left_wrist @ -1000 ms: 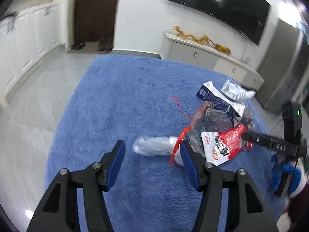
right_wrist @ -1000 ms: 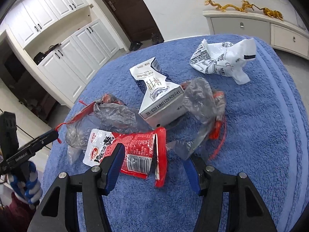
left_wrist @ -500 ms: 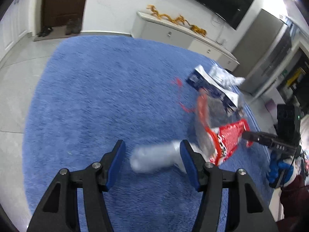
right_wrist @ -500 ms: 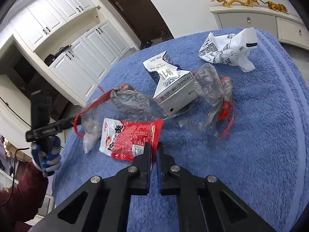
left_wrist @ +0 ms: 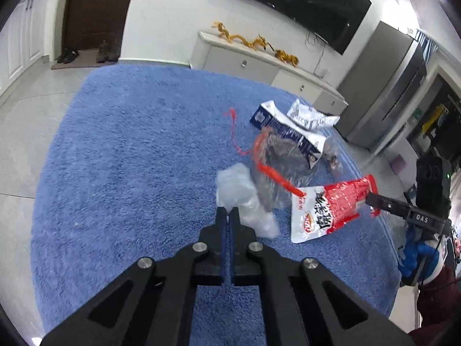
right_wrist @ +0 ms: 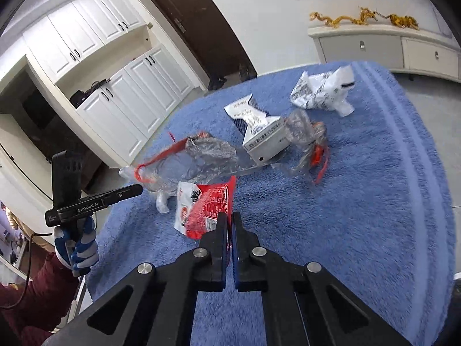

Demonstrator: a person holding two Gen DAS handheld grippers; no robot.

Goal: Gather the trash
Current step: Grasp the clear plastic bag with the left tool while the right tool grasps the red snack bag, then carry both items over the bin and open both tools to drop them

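Note:
My left gripper [left_wrist: 229,212] is shut on the edge of a clear plastic bag [left_wrist: 245,193] with a red drawstring [left_wrist: 273,173], lifted a little off the blue cloth. My right gripper [right_wrist: 229,219] is shut on a red and white snack wrapper [right_wrist: 207,207] and holds it up; the wrapper also shows in the left wrist view [left_wrist: 328,207], with the right gripper [left_wrist: 371,197] at its end. The left gripper shows in the right wrist view [right_wrist: 139,189] at the bag [right_wrist: 198,158]. A blue and white carton [right_wrist: 262,132] lies behind the bag.
A crumpled white printed wrapper [right_wrist: 325,89] lies at the far side of the blue cloth [right_wrist: 374,187]. A second clear bag with red string [right_wrist: 308,141] lies beside the carton. White cabinets [right_wrist: 115,86] and a low sideboard [right_wrist: 389,46] stand around.
Both grippers went from open to shut: the right closed on the snack wrapper and lifted it, the left closed on the clear bag's edge and raised it.

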